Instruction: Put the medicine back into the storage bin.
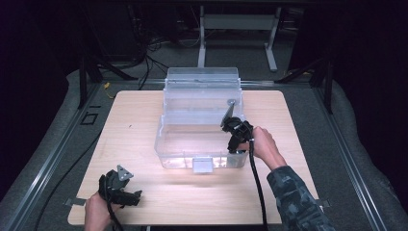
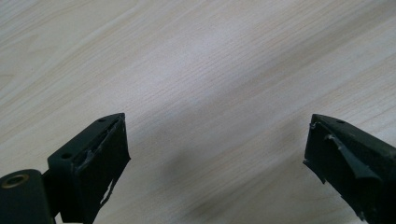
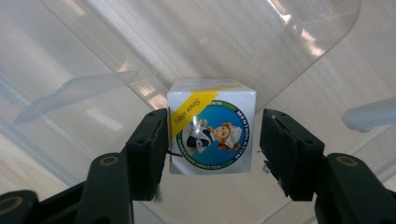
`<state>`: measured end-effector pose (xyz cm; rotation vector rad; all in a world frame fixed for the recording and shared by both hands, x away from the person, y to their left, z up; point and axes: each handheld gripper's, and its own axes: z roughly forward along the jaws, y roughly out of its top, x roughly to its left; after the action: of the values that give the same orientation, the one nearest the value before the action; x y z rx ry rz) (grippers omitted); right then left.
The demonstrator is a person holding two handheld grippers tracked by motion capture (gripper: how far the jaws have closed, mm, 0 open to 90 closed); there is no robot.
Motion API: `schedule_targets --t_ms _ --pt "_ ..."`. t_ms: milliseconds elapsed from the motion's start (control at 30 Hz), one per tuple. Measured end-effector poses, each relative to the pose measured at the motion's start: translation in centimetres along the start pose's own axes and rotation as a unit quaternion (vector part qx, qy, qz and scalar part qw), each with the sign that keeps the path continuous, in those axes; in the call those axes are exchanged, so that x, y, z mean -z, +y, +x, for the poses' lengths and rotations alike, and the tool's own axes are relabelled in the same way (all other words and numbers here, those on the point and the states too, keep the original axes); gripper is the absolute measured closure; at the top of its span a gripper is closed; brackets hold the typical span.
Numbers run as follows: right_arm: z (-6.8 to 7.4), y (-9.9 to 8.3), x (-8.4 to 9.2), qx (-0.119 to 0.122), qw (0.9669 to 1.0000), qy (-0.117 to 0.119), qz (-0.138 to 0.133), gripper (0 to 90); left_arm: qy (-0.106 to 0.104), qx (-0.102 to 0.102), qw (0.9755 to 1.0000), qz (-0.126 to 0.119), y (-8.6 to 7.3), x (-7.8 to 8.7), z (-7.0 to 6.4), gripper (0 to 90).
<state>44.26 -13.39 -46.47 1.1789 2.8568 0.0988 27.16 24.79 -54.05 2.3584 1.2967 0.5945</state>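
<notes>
A small white box (image 3: 211, 128) with a yellow stripe and a round blue-and-green Mentholatum label rests on the floor of a clear plastic container (image 1: 169, 144). My right gripper (image 3: 212, 136) reaches down into the container's front right corner with the box between its jaws. The left jaw lies against the box, while a narrow gap separates the right jaw from it. In the high view the right gripper (image 1: 235, 140) is held by a hand in a camouflage sleeve. My left gripper (image 1: 131, 196) rests near the table's front left corner, and in its own view the left gripper (image 2: 217, 135) stands wide open over bare wood.
The container's lid stands raised at the back, and a grey latch (image 1: 202, 165) sits on its front wall. The wooden table (image 1: 139, 120) ends close behind the left gripper. Cables trail from both grippers over the front edge. Table legs and wires lie on the floor beyond.
</notes>
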Motion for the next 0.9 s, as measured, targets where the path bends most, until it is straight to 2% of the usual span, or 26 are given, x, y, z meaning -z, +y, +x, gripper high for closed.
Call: schedule_targets --t_ms 67,133,200,233,367,400,600,667,733,900 --pt "-0.1 -0.2 0.4 -0.005 0.9998 -0.002 -0.017 38.0 0.0 0.0 1.0 -0.001 0.0 0.0 0.0 6.1" --pt "-0.2 -0.4 0.7 -0.01 0.9995 0.005 -0.03 32.7 -0.002 -0.001 1.0 -0.002 0.0 0.0 0.1 6.1" --pt "-0.3 -0.6 0.8 -0.01 0.9992 0.01 -0.036 31.2 -0.001 0.002 1.0 -0.003 -0.1 0.0 0.1 6.1" --pt "-0.3 -0.8 1.1 -0.011 0.9987 0.016 -0.048 27.2 0.0 0.004 1.0 -0.003 -0.1 0.0 0.1 6.1" --pt "-0.5 -1.7 1.8 -0.017 0.9952 0.035 -0.089 22.4 -0.002 0.002 1.0 -0.004 0.0 0.0 0.1 6.0" --pt "-0.4 -1.9 2.0 -0.017 0.9946 0.031 -0.097 21.5 -0.003 0.002 1.0 -0.004 0.0 0.0 0.1 6.0" --pt "-0.2 -3.7 3.3 -0.021 0.9868 0.045 -0.155 18.1 -0.003 0.0 1.0 -0.007 0.0 0.2 0.0 5.9" --pt "-0.2 -4.3 3.7 -0.023 0.9845 0.042 -0.169 17.9 -0.002 0.001 1.0 -0.008 -0.1 0.2 -0.1 5.8" --pt "-0.1 -4.9 4.0 -0.027 0.9809 0.046 -0.187 17.5 -0.001 0.0 1.0 -0.008 -0.2 0.4 -0.1 5.8" --pt "0.2 -6.5 4.1 -0.028 0.9704 0.067 -0.23 16.9 -0.005 0.018 0.9995 -0.025 -0.6 1.0 0.4 2.3"
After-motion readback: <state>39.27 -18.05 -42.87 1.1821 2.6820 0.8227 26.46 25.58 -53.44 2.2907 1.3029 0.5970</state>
